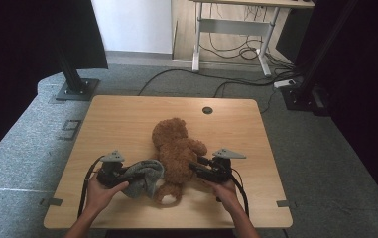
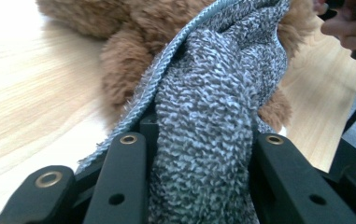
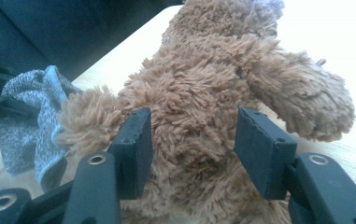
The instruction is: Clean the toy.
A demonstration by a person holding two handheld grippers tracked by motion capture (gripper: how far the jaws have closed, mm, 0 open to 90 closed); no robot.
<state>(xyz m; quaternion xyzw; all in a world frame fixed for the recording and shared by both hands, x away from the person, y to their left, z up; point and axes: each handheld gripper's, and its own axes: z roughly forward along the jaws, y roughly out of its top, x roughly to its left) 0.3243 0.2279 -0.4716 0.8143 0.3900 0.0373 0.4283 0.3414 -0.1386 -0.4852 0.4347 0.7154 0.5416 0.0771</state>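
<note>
A shaggy brown teddy bear [image 1: 175, 148] lay on the pale wood-grain table [image 1: 122, 119], with a grey-and-white flecked knitted cloth [image 1: 146, 174] at its eight o'clock, between black gripper jaws.

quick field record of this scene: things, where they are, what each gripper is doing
surface: wooden table
toy: brown teddy bear, lying mid-table
cloth: grey knitted garment, against the bear's left side
left gripper: shut on the grey knitted garment, bunched between its jaws
right gripper: jaws either side of the bear's body, pads not clearly pressing
hands: one on each gripper, near table's front edge
</note>
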